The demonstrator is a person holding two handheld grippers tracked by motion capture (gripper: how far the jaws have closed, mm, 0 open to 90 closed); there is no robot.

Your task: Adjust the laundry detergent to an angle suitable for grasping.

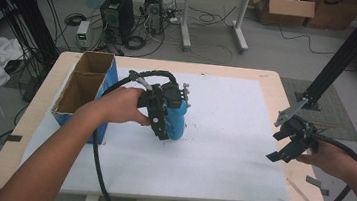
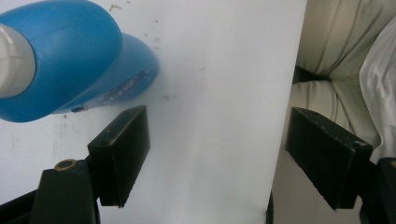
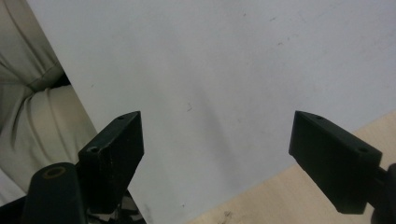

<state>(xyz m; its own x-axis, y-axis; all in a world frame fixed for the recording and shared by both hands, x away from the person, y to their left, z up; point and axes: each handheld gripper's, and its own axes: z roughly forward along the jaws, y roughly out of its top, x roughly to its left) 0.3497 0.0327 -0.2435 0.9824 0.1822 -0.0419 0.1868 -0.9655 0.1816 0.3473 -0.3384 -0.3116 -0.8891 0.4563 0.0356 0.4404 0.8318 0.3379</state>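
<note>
Left tool (image 2: 205, 158), blocky black jaws spread, hangs just beside the smooth, rounded, seemingly plastic blue bottle (image 2: 70, 60).

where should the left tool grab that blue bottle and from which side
Probably across the blue bottle body's narrower faces, below the white cap, coming from above. It appears to stand upright on the white sheet, beside the open left tool, not between its jaws. The rounded shoulder looks slippery.
</note>
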